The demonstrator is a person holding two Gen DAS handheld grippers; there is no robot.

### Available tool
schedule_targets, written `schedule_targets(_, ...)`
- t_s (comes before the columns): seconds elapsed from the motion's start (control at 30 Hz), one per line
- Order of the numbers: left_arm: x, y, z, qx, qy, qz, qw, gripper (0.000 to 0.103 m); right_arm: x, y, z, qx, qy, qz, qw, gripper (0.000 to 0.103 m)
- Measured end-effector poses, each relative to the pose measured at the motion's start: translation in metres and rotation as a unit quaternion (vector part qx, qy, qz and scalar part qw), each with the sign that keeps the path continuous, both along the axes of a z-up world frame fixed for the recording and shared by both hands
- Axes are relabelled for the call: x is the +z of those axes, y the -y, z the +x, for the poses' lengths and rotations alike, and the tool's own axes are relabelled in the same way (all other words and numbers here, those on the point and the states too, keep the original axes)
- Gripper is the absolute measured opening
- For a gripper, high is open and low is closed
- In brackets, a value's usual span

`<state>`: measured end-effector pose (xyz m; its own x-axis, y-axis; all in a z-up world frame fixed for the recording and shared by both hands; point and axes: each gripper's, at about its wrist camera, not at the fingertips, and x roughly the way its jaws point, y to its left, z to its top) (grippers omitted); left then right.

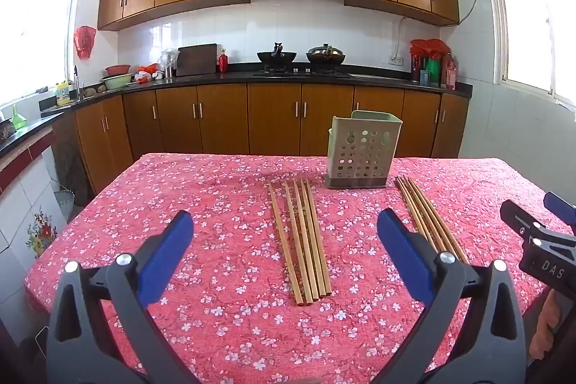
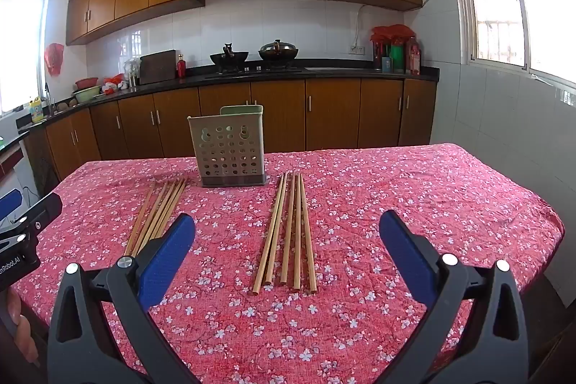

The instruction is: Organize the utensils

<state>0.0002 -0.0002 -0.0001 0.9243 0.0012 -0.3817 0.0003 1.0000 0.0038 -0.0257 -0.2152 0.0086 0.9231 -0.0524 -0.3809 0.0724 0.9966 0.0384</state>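
Table filled the lower half of both views, draped in red floral cloth. Stood near its far edge: one holder, pale green, perforated, upright, right of centre in the left view and left of centre in the right view, looking empty from here. Lay flat in front of it, one to each side and apart from its base: two bundles of chopsticks. Counted five in the left bundle, dead centre of the left view, one stick splayed slightly off to the left. Counted five in the right bundle, centre of the right view, near ends uneven.

Left gripper hovered above the cloth, blue pads spread wide, nothing between them. Right gripper likewise, pads wide apart and bare, centred over its own bundle.

Nothing lifted yet, so judged the very start. To do the first pick well: best dropped low across the sticks, closed square across them near the near ends, the strays gathered in before squeezing, then tipped upright over the holder's open top.
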Motion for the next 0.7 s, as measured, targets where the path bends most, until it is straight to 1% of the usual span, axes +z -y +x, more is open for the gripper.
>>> schedule_targets(0.7, 0.0, -0.0003, 0.0, 0.0, -0.001, -0.003, 1.0, 0.099, -0.0002, 0.001, -0.0013, 0.0, -0.001, 0.001, 1.0, 0.101)
